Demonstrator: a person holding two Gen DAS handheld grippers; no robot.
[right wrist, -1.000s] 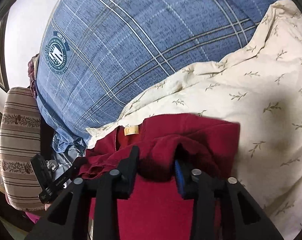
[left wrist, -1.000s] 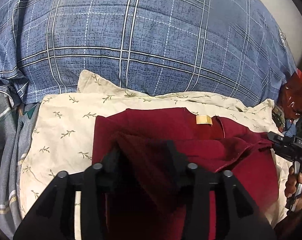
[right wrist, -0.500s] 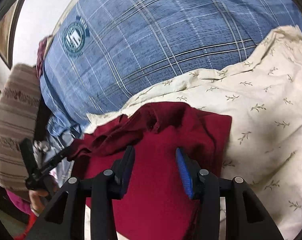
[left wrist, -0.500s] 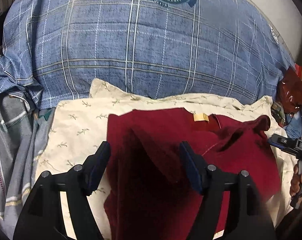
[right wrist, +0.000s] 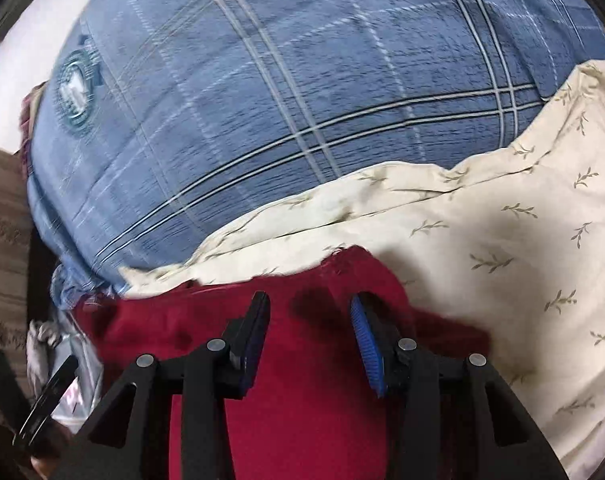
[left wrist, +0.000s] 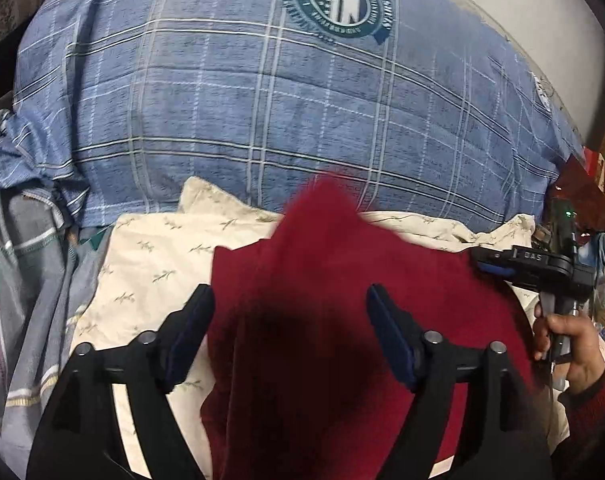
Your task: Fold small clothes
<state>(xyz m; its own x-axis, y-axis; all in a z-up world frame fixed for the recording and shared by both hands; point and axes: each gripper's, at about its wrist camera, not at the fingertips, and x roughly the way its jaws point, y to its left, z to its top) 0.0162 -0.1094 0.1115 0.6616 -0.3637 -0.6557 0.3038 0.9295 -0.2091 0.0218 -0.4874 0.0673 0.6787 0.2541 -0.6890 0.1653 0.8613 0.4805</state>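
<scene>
Left wrist, red garment (left wrist: 342, 280) under opening left claw (left wrist: 290, 308)

Both wrist cameras are looking steeply down, close over the red garment (left wrist: 342, 300), sharing the blue plaid pillow (right wrist: 302, 92).

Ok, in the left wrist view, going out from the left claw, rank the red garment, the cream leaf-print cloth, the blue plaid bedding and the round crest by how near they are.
1. Red garment: between the opening left claw jaws, untouched by them.
2. Cream leaf-print cloth: under it, spreading left.
3. Blue plaid bedding: bulging behind the cloth.
4. Round crest: at the top of the bedding, farthest.
</scene>
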